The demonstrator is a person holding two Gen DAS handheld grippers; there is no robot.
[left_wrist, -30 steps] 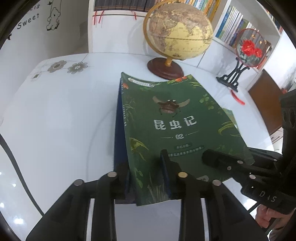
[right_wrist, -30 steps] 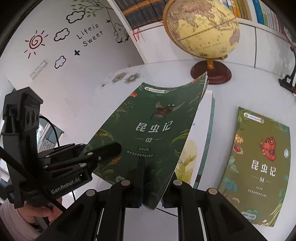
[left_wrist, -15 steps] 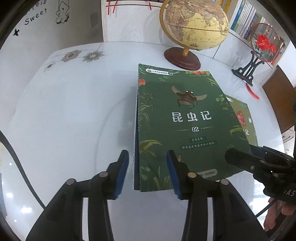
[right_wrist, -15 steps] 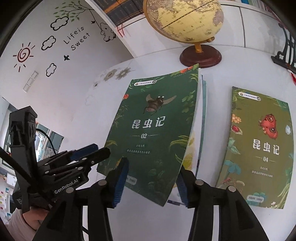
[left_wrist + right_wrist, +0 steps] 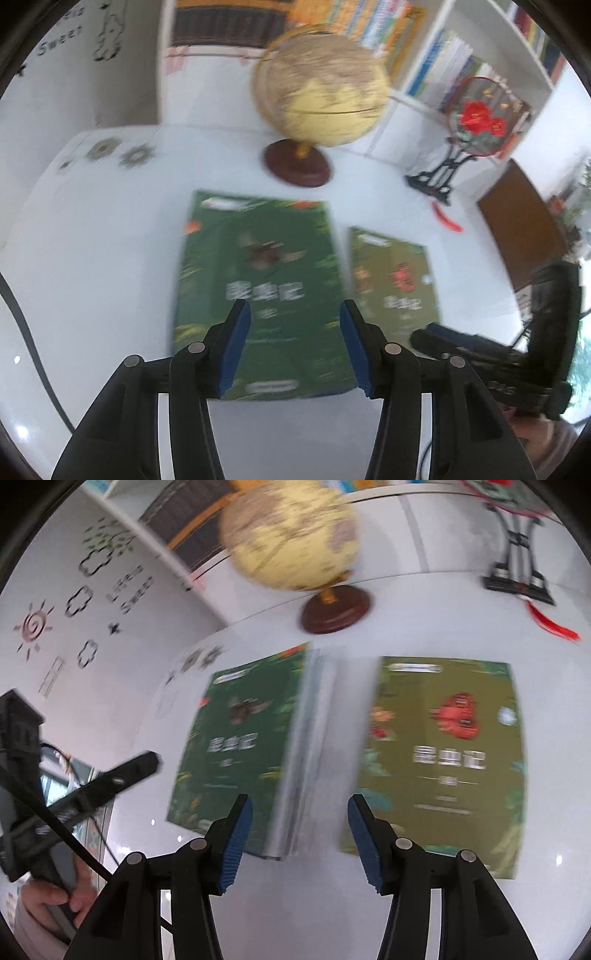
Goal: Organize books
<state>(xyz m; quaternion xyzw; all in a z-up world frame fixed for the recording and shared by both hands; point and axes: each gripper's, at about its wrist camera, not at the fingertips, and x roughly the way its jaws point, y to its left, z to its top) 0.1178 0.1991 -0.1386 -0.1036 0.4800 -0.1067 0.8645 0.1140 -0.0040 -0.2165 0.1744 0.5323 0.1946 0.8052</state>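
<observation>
Dark green book [image 5: 258, 291] lies flat on the white counter [image 5: 96, 266], cover up. Long axis runs from the near edge toward the globe [image 5: 319, 99] at 12 o'clock; title end is the far end, the foot nearest the camera. In the right wrist view its page edge [image 5: 306, 746] shows thick, so it may sit on a stack; blur prevents a count.

Olive-green book [image 5: 443, 753] lies flat just beside it at 3 o'clock, apart by a strip of bare counter, long axis roughly parallel, top also pointing away toward the shelves.

Left gripper [image 5: 293, 347]: jaws parted moderately and opening. Nothing is between the blue pads [image 5: 236, 343]; the dark green book's near end shows through the gap, below them, not touched.

Right gripper [image 5: 300, 843]: jaws about half apart and opening, holding nothing. The gap frames the dark green book's page edge and the counter strip between the two books; no contact visible.

Red fan ornament on a black stand [image 5: 476, 125] stands at 2 o'clock, well apart from the books. Both views are motion-blurred.
</observation>
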